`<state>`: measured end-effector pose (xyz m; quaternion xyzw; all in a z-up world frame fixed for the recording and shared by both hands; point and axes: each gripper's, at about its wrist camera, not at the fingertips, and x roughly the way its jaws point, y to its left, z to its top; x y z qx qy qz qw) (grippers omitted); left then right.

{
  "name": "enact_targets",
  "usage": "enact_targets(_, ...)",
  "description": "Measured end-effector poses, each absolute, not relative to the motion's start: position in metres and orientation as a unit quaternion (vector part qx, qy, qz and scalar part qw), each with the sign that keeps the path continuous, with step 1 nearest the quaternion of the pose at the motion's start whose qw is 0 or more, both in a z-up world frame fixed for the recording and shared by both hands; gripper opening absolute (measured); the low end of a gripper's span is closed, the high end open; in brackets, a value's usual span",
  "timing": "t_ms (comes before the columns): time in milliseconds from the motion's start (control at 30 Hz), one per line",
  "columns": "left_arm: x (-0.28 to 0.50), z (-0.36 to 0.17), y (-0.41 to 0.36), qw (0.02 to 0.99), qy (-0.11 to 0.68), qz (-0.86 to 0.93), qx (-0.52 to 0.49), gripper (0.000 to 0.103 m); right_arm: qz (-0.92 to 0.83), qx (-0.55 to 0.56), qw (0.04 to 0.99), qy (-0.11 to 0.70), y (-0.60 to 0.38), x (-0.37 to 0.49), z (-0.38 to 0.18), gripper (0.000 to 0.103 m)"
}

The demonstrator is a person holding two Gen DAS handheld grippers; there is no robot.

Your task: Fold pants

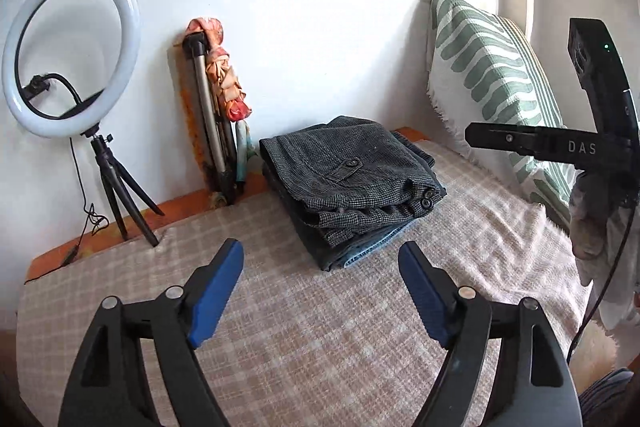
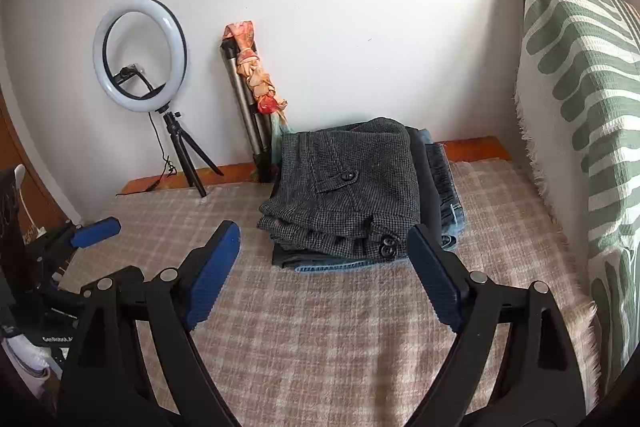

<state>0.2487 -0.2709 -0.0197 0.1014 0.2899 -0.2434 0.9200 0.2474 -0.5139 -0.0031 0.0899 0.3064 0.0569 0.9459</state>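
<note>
The grey houndstooth wool pants (image 2: 352, 203) lie folded into a compact rectangle on top of a small stack of folded blue denim jeans (image 2: 448, 199), toward the far edge of the pink-and-beige checked blanket (image 2: 320, 339) covering the bed, near the white wall. The left gripper (image 1: 322, 291) and the right gripper (image 2: 324, 279) both hover short of the stack, jaws wide apart and holding nothing. Judging by the tidy bundle, the folding looks finished; at most a slight squaring of the loose front edges remains.

Ring light (image 1: 70, 51), tripod (image 1: 210, 119), pillow (image 1: 492, 83)
</note>
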Motion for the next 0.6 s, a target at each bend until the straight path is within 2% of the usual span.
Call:
enact_targets(67, 0.237, -0.014, -0.264, 0.920, 0.290, -0.245, 0.092, 0.079, 0.060, 0.088, 0.946, 0.306, -0.508, 0.233, -0.004, 0.089)
enact_targets(233, 0.211, -0.005, -0.248, 0.924, 0.284, -0.244, 0.073, 0.079, 0.051, 0.071, 0.952, 0.292, -0.492, 0.198, -0.006, 0.100)
enact_targets(600, 0.165, -0.011, -0.223, 0.930, 0.279, -0.238, 0.039, 0.079, 0.019, 0.065, 0.959, 0.274, -0.465, 0.151, -0.024, 0.103)
